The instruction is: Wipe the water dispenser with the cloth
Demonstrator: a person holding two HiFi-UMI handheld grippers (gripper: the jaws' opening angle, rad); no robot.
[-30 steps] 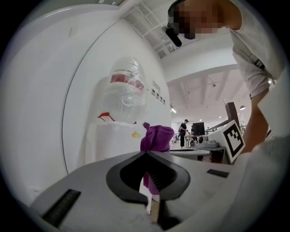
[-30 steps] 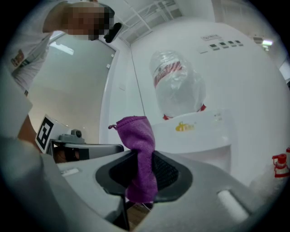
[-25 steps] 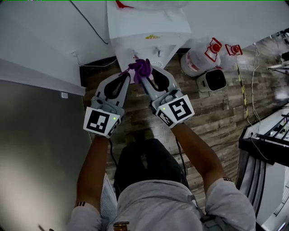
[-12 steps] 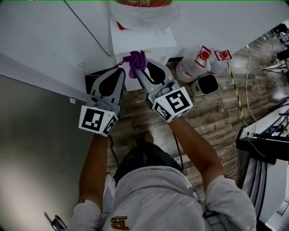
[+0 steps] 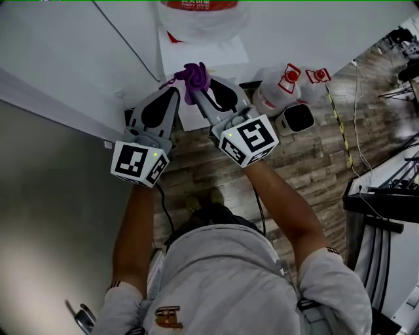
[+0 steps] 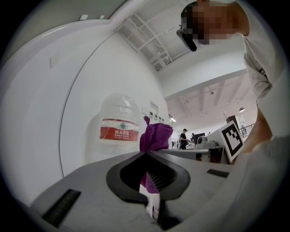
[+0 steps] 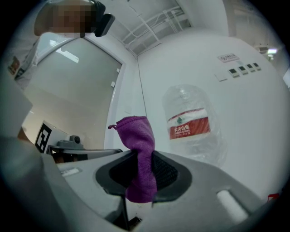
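Note:
The white water dispenser (image 5: 209, 55) stands against the wall at the top of the head view, with a clear bottle (image 5: 204, 16) with a red label on it. My right gripper (image 5: 198, 88) is shut on a purple cloth (image 5: 194, 75), which bunches above its jaws at the dispenser's upper front. In the right gripper view the cloth (image 7: 138, 136) sticks up between the closed jaws of the right gripper (image 7: 142, 156), with the bottle (image 7: 190, 124) behind. My left gripper (image 5: 172, 91) is shut beside it. Just past the left gripper (image 6: 146, 155) the cloth (image 6: 155, 136) shows.
Spare water bottles (image 5: 278, 88) and a small white device (image 5: 298, 118) sit on the wood floor right of the dispenser. Cables (image 5: 340, 111) trail across the floor. A grey panel (image 5: 52, 196) fills the left, and a desk with equipment (image 5: 386, 196) stands at the right.
Both grippers have risen together with the cloth, from the tap area of the dispenser's front up toward its top. The bottle has come into view.

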